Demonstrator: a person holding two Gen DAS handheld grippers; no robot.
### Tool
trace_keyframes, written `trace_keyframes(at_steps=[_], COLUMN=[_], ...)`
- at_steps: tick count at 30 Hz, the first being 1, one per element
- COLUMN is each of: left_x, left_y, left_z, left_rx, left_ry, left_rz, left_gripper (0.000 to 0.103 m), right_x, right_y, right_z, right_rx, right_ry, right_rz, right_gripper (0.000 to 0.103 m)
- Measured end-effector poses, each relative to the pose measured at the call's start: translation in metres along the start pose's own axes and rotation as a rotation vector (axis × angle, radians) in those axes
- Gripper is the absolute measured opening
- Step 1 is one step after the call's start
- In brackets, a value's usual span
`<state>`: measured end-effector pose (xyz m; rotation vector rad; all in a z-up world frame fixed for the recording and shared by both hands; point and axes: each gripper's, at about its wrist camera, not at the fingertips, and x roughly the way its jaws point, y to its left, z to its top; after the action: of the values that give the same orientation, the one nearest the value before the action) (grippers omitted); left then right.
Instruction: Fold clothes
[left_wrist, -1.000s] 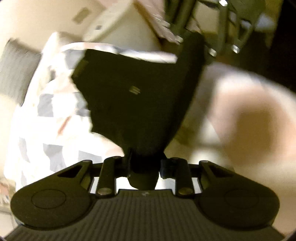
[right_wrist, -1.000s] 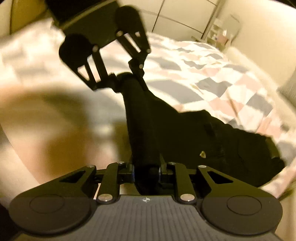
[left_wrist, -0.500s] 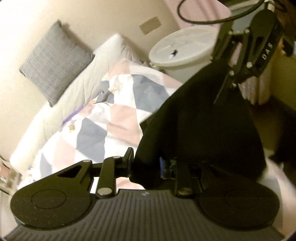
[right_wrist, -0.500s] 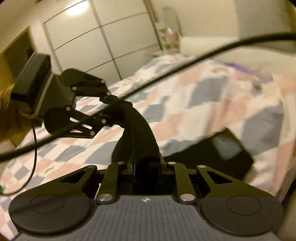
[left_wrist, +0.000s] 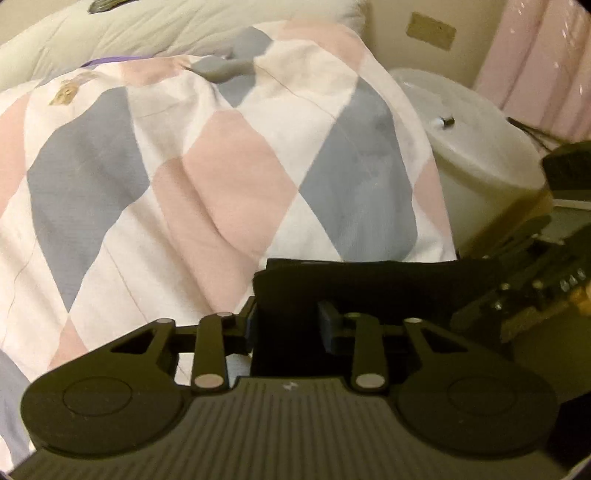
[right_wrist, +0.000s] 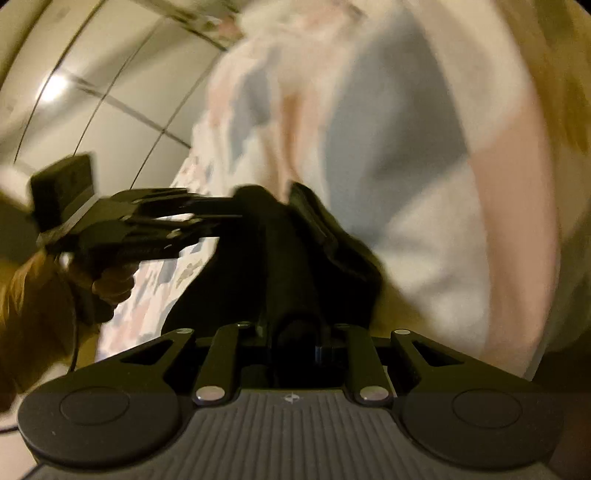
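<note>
A black garment (left_wrist: 354, 280) stretches as a flat band between the two grippers, just above the checked duvet (left_wrist: 207, 177). My left gripper (left_wrist: 288, 321) is shut on its left end; the cloth fills the gap between the fingers. In the left wrist view the right gripper (left_wrist: 524, 273) holds the other end at the right edge. In the right wrist view my right gripper (right_wrist: 295, 343) is shut on a bunched fold of the black garment (right_wrist: 295, 258), and the left gripper (right_wrist: 221, 214) grips the far end, with a person's hand (right_wrist: 110, 280) behind it. That view is blurred.
A white round lidded tub (left_wrist: 476, 147) stands beside the bed at the right, with a pink curtain (left_wrist: 546, 62) behind it. A pale bolster (left_wrist: 147, 29) lies along the head of the bed. Wardrobe doors (right_wrist: 110, 92) show at the far left in the right wrist view.
Both grippers have swung down toward the duvet with the garment. The cloth that hung as a wide sheet a second ago now lies as a low narrow band between them.
</note>
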<state>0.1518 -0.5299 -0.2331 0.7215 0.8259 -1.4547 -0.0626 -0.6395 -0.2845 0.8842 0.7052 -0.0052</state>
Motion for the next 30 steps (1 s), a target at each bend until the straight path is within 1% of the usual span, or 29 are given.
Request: trace_keyframes(at_steps=[1, 3, 4, 5, 6, 7, 9, 10, 11, 12, 14, 15, 17, 18, 19, 20, 21, 22, 23, 25, 27, 28, 29, 30], left_x=[0.000, 0.001, 0.001, 0.001, 0.002, 0.002, 0.002, -0.007, -0.020, -0.033, -0.058, -0.071, -0.097, -0.110, -0.120, -0.120, -0.118, -0.115, -0.112, -0.107, -0.101, -0.096, -0.092, -0.090], left_y=[0.002, 0.006, 0.009, 0.011, 0.013, 0.015, 0.019, 0.019, 0.019, 0.018, 0.016, 0.015, 0.012, 0.007, 0.001, -0.005, -0.011, -0.017, -0.023, -0.036, -0.048, -0.051, -0.051, -0.051], left_z=[0.000, -0.001, -0.002, -0.002, -0.002, -0.003, -0.003, -0.010, -0.019, -0.028, -0.045, -0.054, -0.075, -0.089, -0.104, -0.115, -0.125, -0.135, -0.145, -0.165, -0.185, -0.190, -0.190, -0.188], left_rx=[-0.019, -0.057, -0.075, -0.094, -0.113, -0.132, -0.170, -0.188, -0.206, -0.223, -0.259, -0.277, -0.311, -0.332, -0.355, -0.370, -0.383, -0.396, -0.408, -0.434, -0.459, -0.467, -0.470, -0.471], left_ry=[-0.006, -0.019, -0.026, -0.032, -0.039, -0.045, -0.058, -0.066, -0.074, -0.083, -0.099, -0.108, -0.120, -0.122, -0.123, -0.116, -0.107, -0.099, -0.090, -0.072, -0.054, -0.058, -0.065, -0.072], left_rz=[0.007, 0.021, 0.028, 0.035, 0.042, 0.049, 0.063, 0.082, 0.105, 0.129, 0.176, 0.199, 0.237, 0.238, 0.229, 0.217, 0.204, 0.191, 0.178, 0.152, 0.126, 0.127, 0.134, 0.140], left_gripper=[0.027, 0.027, 0.027, 0.029, 0.035, 0.035, 0.035, 0.035, 0.032, 0.030, 0.030, 0.030, 0.029, 0.028, 0.028, 0.028, 0.028, 0.028, 0.028, 0.028, 0.028, 0.028, 0.028, 0.028], right_x=[-0.005, -0.011, -0.012, -0.008, -0.003, 0.003, 0.005, 0.004, 0.002, 0.001, -0.003, -0.007, -0.022, -0.030, -0.036, -0.043, -0.049, -0.050, -0.044, -0.032, -0.011, -0.001, 0.009, 0.020], right_y=[0.010, 0.015, 0.015, 0.008, -0.002, -0.014, -0.027, -0.024, -0.017, -0.009, 0.004, 0.010, 0.024, 0.031, 0.039, 0.048, 0.057, 0.067, 0.074, 0.086, 0.076, 0.070, 0.065, 0.060], right_z=[0.004, 0.014, 0.017, 0.019, 0.015, 0.011, 0.008, 0.010, 0.011, 0.013, 0.015, 0.017, 0.016, 0.015, 0.012, 0.009, 0.005, 0.000, -0.006, -0.017, -0.015, -0.014, -0.013, -0.012], right_rx=[-0.039, -0.052, -0.054, -0.049, -0.031, 0.013, 0.113, 0.119, 0.100, 0.081, 0.054, 0.042, -0.015, -0.044, -0.081, -0.119, -0.158, -0.220, -0.268, -0.361, -0.363, -0.363, -0.364, -0.364], right_ry=[-0.019, -0.047, -0.057, -0.049, -0.030, -0.018, -0.021, -0.021, -0.017, -0.012, -0.013, -0.035, -0.114, -0.152, -0.173, -0.195, -0.214, -0.201, -0.171, -0.110, -0.072, -0.052, -0.032, -0.013], right_rz=[0.008, 0.014, 0.008, -0.021, -0.056, -0.080, -0.082, -0.085, -0.105, -0.126, -0.171, -0.212, -0.367, -0.438, -0.426, -0.414, -0.401, -0.382, -0.384, -0.390, -0.436, -0.459, -0.482, -0.505], right_gripper=[0.017, 0.017, 0.017, 0.017, 0.015, 0.015, 0.016, 0.017, 0.019, 0.025, 0.032, 0.047, 0.080, 0.073, 0.063, 0.042, 0.027, 0.024, 0.022, 0.021, 0.020, 0.016, 0.011, 0.010])
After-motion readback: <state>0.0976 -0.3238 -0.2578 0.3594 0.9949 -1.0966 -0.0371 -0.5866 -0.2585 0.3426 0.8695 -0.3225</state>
